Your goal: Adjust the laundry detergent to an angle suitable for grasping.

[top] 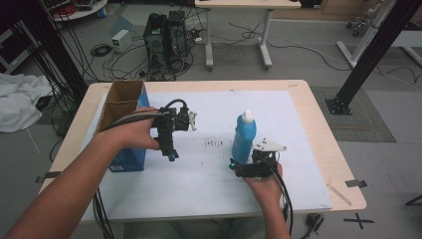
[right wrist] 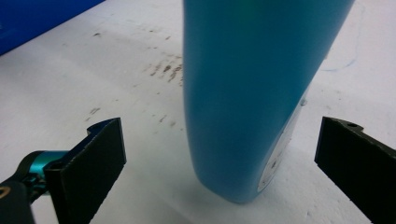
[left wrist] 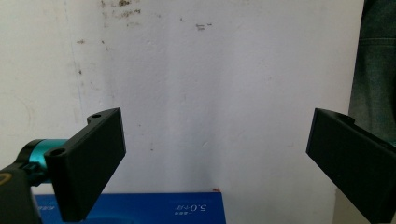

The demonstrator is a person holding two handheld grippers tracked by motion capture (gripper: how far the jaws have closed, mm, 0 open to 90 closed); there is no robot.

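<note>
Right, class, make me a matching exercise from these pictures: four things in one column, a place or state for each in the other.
Things
1. blue bottle
2. cardboard box
3. left tool
4. right tool

Places or states
A. open, on the table's left side
B. upright on the white sheet
C. open, beside the bottle's base
D. open, held above the sheet by the box

Pairs: 1-B, 2-A, 3-D, 4-C

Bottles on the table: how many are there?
1. The blue bottle stands upright on the white mat, just ahead of the right gripper. The cardboard box might hide others.
</note>
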